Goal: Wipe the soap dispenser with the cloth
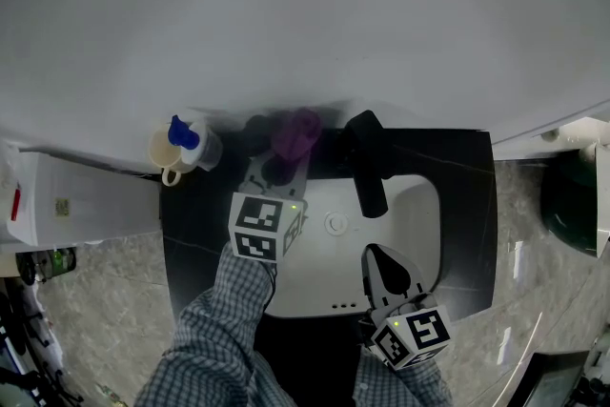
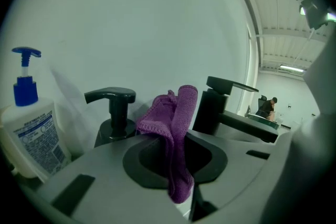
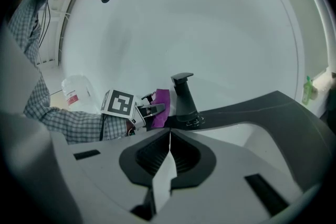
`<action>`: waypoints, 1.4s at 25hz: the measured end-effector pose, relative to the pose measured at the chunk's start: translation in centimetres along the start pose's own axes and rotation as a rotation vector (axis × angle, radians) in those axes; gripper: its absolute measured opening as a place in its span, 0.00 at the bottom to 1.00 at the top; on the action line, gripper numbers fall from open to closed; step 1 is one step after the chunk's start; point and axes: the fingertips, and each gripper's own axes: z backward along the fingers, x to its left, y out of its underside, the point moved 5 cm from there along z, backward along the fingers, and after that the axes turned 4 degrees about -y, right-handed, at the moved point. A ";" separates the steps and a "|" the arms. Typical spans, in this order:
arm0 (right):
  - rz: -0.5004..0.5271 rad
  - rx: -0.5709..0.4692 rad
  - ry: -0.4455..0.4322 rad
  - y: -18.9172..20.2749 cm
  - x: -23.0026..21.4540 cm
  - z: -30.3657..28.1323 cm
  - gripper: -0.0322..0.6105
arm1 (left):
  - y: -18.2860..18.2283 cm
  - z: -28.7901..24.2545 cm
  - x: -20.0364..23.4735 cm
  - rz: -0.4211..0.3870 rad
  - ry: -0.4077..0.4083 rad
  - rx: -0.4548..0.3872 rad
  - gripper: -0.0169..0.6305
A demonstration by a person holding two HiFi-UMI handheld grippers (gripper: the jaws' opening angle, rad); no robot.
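A black pump soap dispenser (image 2: 113,113) stands at the back of the black counter, dark and hard to make out in the head view (image 1: 255,131). My left gripper (image 1: 276,169) is shut on a purple cloth (image 2: 176,128), which bunches up above the jaws just right of the dispenser's pump head (image 1: 295,133). I cannot tell whether cloth and dispenser touch. My right gripper (image 1: 386,274) hovers over the white sink's front right, shut on nothing. The right gripper view shows the left gripper (image 3: 149,111) and the cloth (image 3: 161,105) beside the tap.
A black tap (image 1: 367,167) rises right of the cloth. A white bottle with a blue pump (image 1: 186,138) and a cream cup (image 1: 164,152) stand at the counter's (image 1: 186,224) back left. The white sink (image 1: 419,205) fills the middle. A white wall lies behind.
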 end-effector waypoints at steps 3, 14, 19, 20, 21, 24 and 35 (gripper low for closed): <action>0.004 -0.003 -0.003 -0.1 0.1 0.0 0.08 | 1.8 0.4 0.2 0.023 -0.018 0.047 0.12; 0.014 -0.002 -0.022 0.2 1.3 -0.3 0.08 | 4.0 4.2 2.3 0.011 -0.071 0.067 0.12; 0.030 -0.006 -0.032 0.0 2.0 -0.3 0.08 | 4.2 6.0 3.4 0.050 -0.098 0.045 0.12; 0.030 -0.006 -0.033 -0.1 2.2 -0.3 0.08 | 4.2 6.4 3.8 0.057 -0.107 0.042 0.12; 0.032 -0.007 -0.034 -0.1 2.3 -0.4 0.08 | 4.2 6.7 4.2 0.064 -0.117 0.038 0.12; 0.043 -0.011 -0.044 -0.2 2.9 -0.5 0.08 | 4.0 7.8 4.9 0.085 -0.133 0.027 0.12; 0.084 -0.048 -0.067 -1.5 5.4 -0.7 0.08 | 0.7 14.6 2.8 0.077 -0.063 -0.056 0.12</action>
